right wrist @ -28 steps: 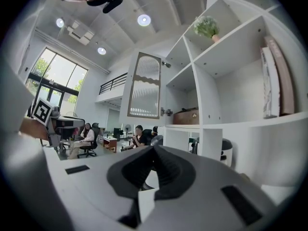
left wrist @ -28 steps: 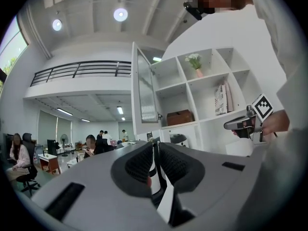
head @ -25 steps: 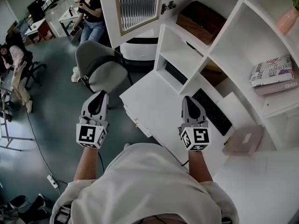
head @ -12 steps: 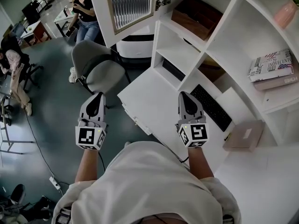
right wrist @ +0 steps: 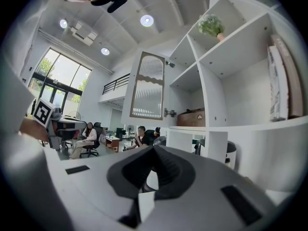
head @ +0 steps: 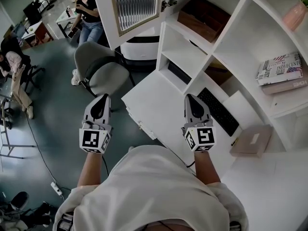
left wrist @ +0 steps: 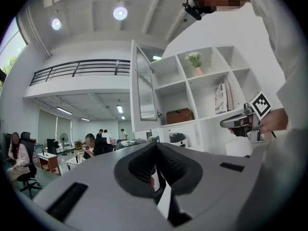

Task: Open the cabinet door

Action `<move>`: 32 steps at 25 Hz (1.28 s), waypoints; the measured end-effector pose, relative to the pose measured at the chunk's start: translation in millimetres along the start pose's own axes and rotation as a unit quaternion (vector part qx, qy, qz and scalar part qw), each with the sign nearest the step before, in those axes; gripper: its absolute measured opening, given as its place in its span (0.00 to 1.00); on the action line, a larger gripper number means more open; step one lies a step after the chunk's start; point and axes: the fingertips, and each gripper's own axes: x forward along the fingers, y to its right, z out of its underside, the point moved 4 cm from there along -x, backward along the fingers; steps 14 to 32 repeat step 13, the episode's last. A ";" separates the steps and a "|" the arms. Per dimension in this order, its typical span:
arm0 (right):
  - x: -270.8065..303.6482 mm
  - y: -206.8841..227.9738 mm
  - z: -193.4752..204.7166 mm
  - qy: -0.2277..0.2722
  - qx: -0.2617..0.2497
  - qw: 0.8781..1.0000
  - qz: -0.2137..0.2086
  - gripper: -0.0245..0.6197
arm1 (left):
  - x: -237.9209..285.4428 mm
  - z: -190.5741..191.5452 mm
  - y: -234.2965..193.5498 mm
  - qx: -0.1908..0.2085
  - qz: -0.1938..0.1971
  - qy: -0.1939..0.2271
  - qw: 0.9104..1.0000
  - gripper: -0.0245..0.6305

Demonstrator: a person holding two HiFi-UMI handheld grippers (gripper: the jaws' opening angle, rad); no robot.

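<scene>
Both grippers are hovering pinched tight on nothing, the left gripper (head: pixel 100 100) over the floor (head: pixel 57 100), the right gripper (head: pixel 191 101) over the white desk (head: pixel 154 97). The cabinet door (head: pixel 135 4) is hanging wide open up ahead, well apart from them. Looks done; any more pulling should be going slow.

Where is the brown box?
In the head view the brown box sits near the top, right of centre, inside a shelf compartment just right of the open cabinet door with ribbed glass.
</scene>
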 end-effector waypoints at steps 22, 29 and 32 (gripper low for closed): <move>1.0 -2.4 0.2 -0.001 -0.002 1.000 -0.001 0.04 | -3.1 1.0 -2.0 0.000 -0.002 -0.002 1.000 0.04; 1.0 -2.4 0.2 -0.001 -0.002 1.000 -0.001 0.04 | -3.1 1.0 -2.0 0.000 -0.002 -0.002 1.000 0.04; 1.0 -2.4 0.2 -0.001 -0.002 1.000 -0.001 0.04 | -3.1 1.0 -2.0 0.000 -0.002 -0.002 1.000 0.04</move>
